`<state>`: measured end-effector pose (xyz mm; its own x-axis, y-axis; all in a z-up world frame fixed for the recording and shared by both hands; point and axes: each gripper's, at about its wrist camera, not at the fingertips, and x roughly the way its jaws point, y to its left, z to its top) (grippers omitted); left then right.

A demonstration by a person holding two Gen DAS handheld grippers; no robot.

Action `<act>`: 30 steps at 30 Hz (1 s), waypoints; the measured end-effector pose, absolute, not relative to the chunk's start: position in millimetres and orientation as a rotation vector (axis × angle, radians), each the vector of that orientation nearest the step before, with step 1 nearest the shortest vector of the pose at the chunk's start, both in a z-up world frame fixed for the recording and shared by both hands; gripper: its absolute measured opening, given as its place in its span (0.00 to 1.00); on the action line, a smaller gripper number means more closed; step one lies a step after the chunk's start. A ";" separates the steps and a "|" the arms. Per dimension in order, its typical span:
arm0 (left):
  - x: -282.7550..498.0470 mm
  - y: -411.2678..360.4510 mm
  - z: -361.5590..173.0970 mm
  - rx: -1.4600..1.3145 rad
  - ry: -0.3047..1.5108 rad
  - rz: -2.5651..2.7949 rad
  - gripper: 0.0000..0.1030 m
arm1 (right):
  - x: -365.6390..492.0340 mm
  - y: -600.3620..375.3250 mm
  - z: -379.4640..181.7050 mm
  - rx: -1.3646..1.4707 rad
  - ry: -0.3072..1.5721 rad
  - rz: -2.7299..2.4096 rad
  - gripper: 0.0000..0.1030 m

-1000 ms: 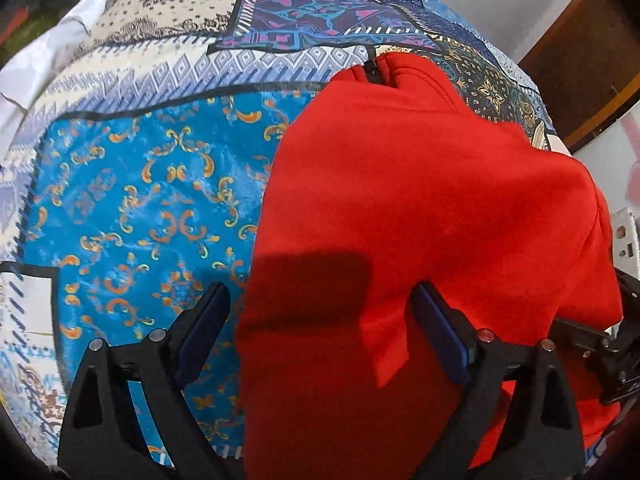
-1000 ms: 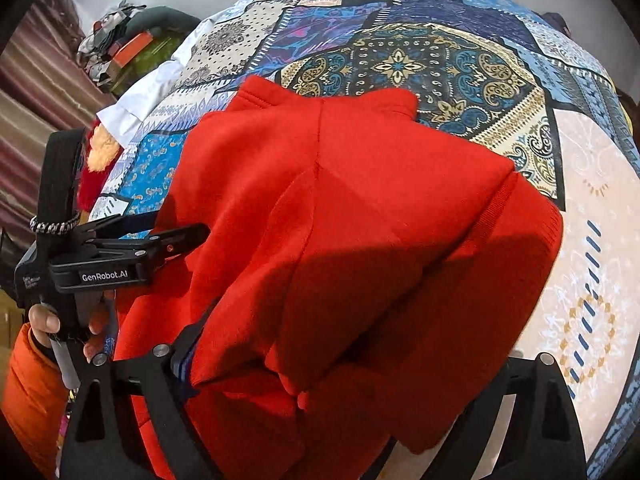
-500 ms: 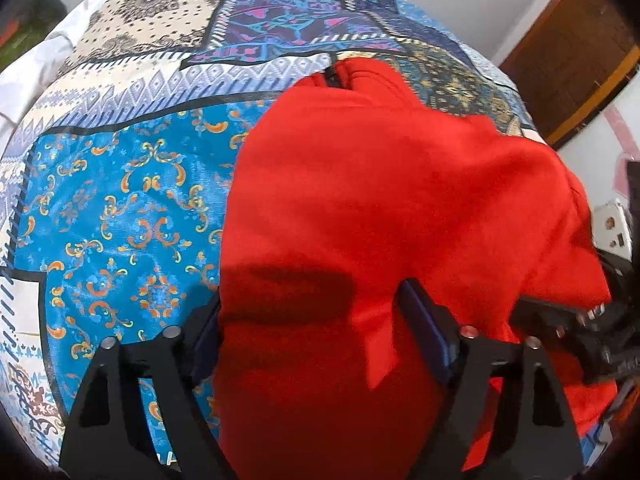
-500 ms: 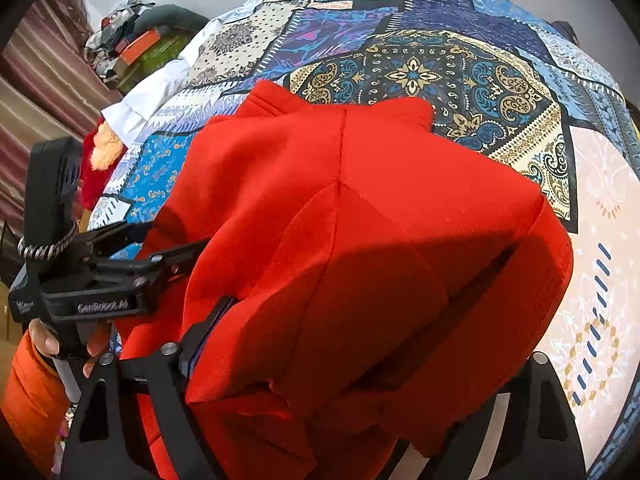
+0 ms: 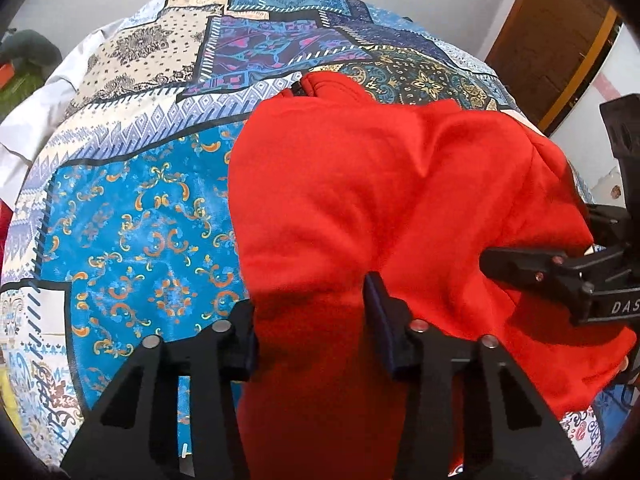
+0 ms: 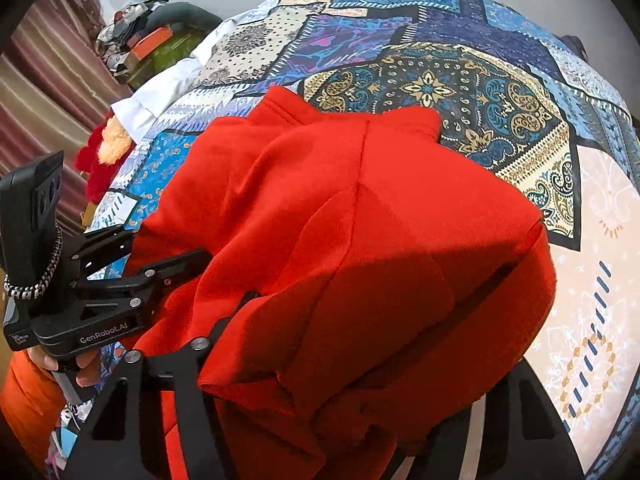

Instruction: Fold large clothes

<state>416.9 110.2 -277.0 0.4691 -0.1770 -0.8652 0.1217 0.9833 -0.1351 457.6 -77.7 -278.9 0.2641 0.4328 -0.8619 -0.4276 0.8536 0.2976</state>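
A red garment [image 5: 360,200] lies folded on a patchwork bedspread [image 5: 140,220], its collar [image 5: 316,86] pointing away from me. My left gripper [image 5: 312,328] stands at the near left edge of the fabric. Its jaws are closing, and the cloth bunches between both pads. In the right wrist view the same garment [image 6: 360,220] humps up, its top layer raised off the bed. The jaws of my right gripper [image 6: 368,352] are closing on its near right part. The left finger [image 6: 224,320] presses the fabric and the right one is buried under it. The left gripper [image 6: 144,256] shows from the side.
A white cloth [image 6: 160,96], a red plush toy [image 6: 100,156] and a clutter pile [image 6: 152,44] sit along the bed's left side by a striped curtain [image 6: 48,92]. A wooden door [image 5: 560,32] stands far right. A person's hand [image 6: 86,368] in an orange sleeve holds the left gripper.
Both grippers' jaws have narrowed from wide apart onto the red fabric. The left gripper slid sideways over the garment's edge, and the cloth has bunched and risen.
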 end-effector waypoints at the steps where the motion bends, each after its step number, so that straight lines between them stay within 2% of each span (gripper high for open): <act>1: 415.7 110.8 -276.4 -0.060 1.063 -0.184 0.36 | 456.6 -77.7 -276.7 0.002 1.157 0.583 0.47; 2: 412.4 111.6 -274.9 -0.062 1.054 -0.182 0.35 | 455.6 -77.7 -273.8 -0.008 1.145 0.584 0.44; 4: 408.2 111.5 -270.5 -0.063 1.042 -0.175 0.30 | 453.4 -77.0 -266.1 -0.023 1.118 0.589 0.31; 7: 403.6 110.5 -263.6 -0.061 1.023 -0.162 0.27 | 451.4 -74.6 -257.9 -0.035 1.098 0.598 0.27; 16: 383.9 120.7 -235.0 -0.089 0.980 -0.140 0.23 | 434.1 -63.8 -229.0 -0.049 1.039 0.634 0.23; 24: 355.8 133.6 -195.7 -0.073 0.908 -0.099 0.22 | 416.3 -44.5 -198.1 -0.056 0.988 0.672 0.23; 30: 333.5 156.9 -186.9 -0.070 0.901 -0.047 0.22 | 397.2 -11.4 -192.6 -0.085 0.982 0.723 0.23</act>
